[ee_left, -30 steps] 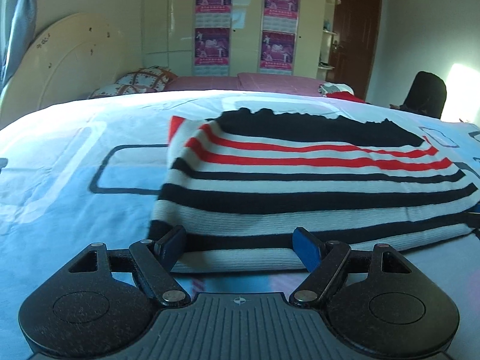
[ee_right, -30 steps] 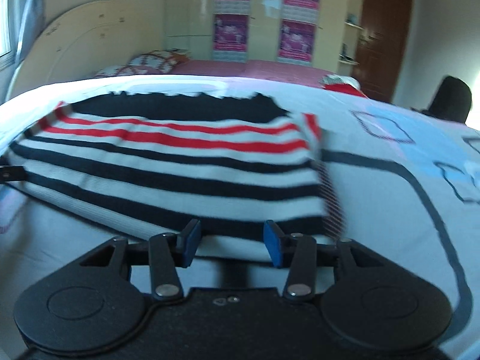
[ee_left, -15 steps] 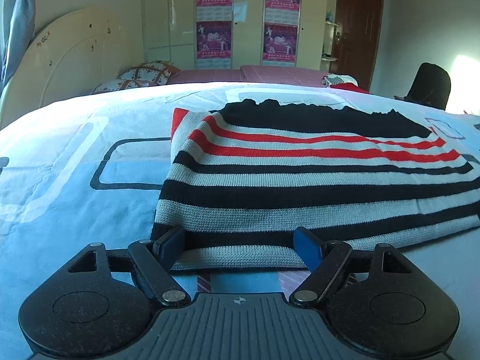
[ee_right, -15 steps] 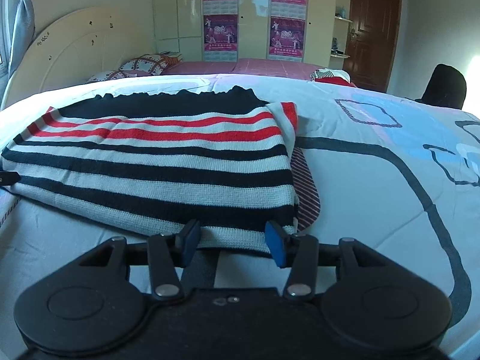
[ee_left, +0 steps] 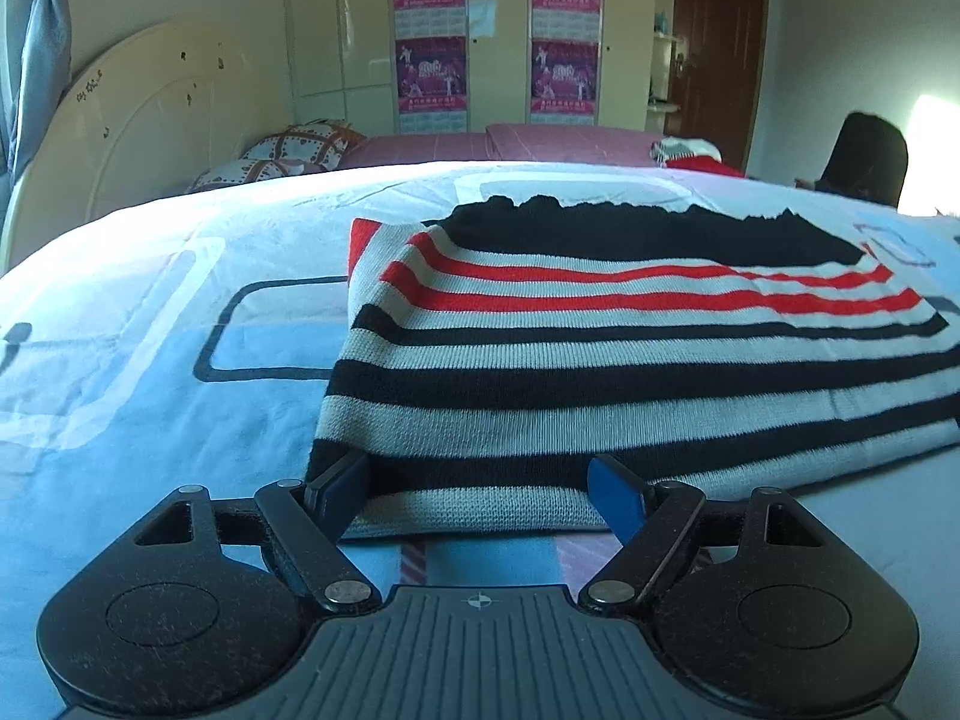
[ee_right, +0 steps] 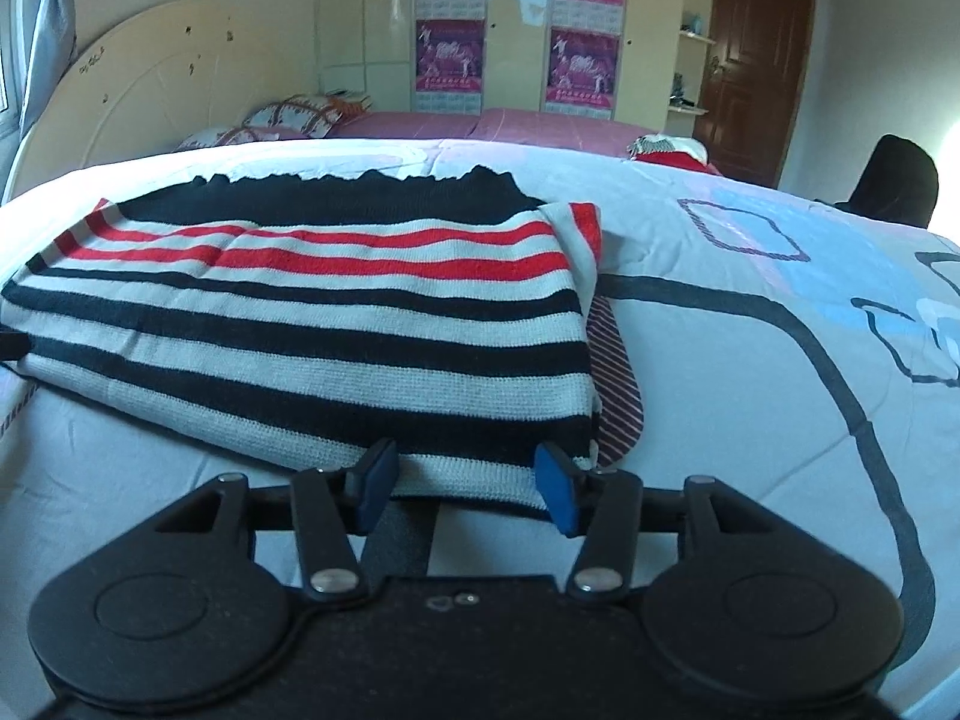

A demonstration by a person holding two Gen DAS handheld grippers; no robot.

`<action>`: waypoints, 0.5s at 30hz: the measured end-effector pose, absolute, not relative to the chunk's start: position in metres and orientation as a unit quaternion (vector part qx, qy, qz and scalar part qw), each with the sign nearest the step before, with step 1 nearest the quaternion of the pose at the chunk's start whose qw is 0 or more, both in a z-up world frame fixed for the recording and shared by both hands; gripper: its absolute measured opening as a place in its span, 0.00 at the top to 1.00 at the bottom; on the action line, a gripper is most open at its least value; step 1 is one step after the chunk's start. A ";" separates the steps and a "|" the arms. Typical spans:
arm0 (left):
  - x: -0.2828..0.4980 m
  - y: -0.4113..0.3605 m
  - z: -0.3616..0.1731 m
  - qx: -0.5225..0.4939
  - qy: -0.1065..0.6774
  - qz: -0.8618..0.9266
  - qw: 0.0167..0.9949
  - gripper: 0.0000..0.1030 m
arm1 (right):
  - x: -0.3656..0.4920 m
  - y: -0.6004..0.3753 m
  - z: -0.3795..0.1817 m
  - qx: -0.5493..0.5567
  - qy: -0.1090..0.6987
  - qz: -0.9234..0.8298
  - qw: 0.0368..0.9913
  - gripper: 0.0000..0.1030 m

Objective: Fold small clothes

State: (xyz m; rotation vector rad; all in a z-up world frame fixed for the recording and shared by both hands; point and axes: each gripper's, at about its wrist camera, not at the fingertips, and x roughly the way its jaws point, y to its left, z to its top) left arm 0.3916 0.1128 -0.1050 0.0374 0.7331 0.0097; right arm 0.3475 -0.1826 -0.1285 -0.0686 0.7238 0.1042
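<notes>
A knitted garment with black, white and red stripes (ee_left: 600, 354) lies flat on the bed, its hem toward me; it also shows in the right wrist view (ee_right: 336, 324). My left gripper (ee_left: 480, 489) is open, its blue-padded fingers spread at the near left corner of the hem. My right gripper (ee_right: 468, 480) is open at the near right corner of the hem, fingers either side of the edge. A thin-striped piece (ee_right: 615, 378) peeks out from under the garment's right side.
The bed has a white and pale blue cover (ee_left: 150, 348) with dark outlined shapes. A cream headboard (ee_left: 150, 132) stands to the left, pillows (ee_left: 288, 150) behind. A wardrobe with posters (ee_left: 498, 36), a brown door (ee_right: 756, 60) and a black chair (ee_left: 870, 156) lie beyond.
Both grippers have steadied at the near hem and stay open. The garment has settled flat; the right view has shifted slightly left over it.
</notes>
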 end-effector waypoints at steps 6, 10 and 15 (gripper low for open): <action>0.358 0.123 -0.090 -0.009 0.348 0.025 0.937 0.16 | 0.331 -0.191 -0.109 -0.006 0.326 0.054 0.944 0.48; 0.350 0.158 -0.108 -0.238 0.361 -0.034 0.901 0.18 | 0.322 -0.187 -0.096 0.019 0.310 0.066 0.948 0.48; 0.356 0.183 -0.132 -0.388 0.320 -0.022 0.864 0.22 | 0.325 -0.168 -0.084 0.032 0.297 0.095 0.949 0.48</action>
